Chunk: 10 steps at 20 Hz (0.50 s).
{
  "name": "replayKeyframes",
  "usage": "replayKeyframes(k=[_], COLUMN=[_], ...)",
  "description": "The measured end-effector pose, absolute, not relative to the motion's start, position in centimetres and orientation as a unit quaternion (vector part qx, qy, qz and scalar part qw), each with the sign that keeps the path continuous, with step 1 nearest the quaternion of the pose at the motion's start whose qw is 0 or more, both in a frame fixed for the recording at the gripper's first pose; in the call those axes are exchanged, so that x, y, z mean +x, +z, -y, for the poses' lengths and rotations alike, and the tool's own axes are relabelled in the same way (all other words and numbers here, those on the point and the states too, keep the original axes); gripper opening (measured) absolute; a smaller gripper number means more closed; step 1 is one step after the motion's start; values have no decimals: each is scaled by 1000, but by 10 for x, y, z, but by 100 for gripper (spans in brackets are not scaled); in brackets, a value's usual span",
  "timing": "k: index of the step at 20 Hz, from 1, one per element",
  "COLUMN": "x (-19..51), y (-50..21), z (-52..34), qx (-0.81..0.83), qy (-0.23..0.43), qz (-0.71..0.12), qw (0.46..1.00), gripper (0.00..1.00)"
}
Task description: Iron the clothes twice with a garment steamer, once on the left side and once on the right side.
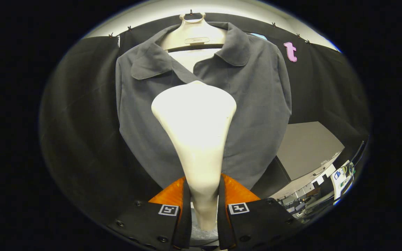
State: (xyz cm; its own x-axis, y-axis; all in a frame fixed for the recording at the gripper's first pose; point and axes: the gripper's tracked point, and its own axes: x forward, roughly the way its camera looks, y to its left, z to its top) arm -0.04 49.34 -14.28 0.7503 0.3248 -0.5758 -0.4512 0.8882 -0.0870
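A: What's the claw (203, 195) doing rn?

B: I've got both fingers squeezed on the thin handle of the garment steamer (194, 129). Tight grip on the neck, so the wide head stands up and faces fwd w/o tipping.

A: And the clothes?

B: Grey collared shirt (257, 104), just beyond the fingers. It hangs on a pale hanger (194, 35), hooked high on the black cloth wall. Hanging lets the cloth fall flat, so steam can run down it.

A: Is the head touching it?

B: Can't tell. The head sits right in front of the shirt's open middle, below the collar. Looks close, tho.

A: Which side first?

B: My guess: I'm centred now, so neither side pass looks begun. I'd slide to one front panel, then the other.

A: Anything nearby?

B: A grey cabinet (305, 150), low beside the shirt, well apart from the steamer.
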Motion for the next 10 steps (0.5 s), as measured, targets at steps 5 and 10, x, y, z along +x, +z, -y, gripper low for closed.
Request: replayKeyframes(k=[5,10], x=[11,29], y=[-148,-163], z=[-511,-511], qx=[-126,-135], qy=[211,201], qz=[-284,-296], qw=[927,924], gripper=[38,38])
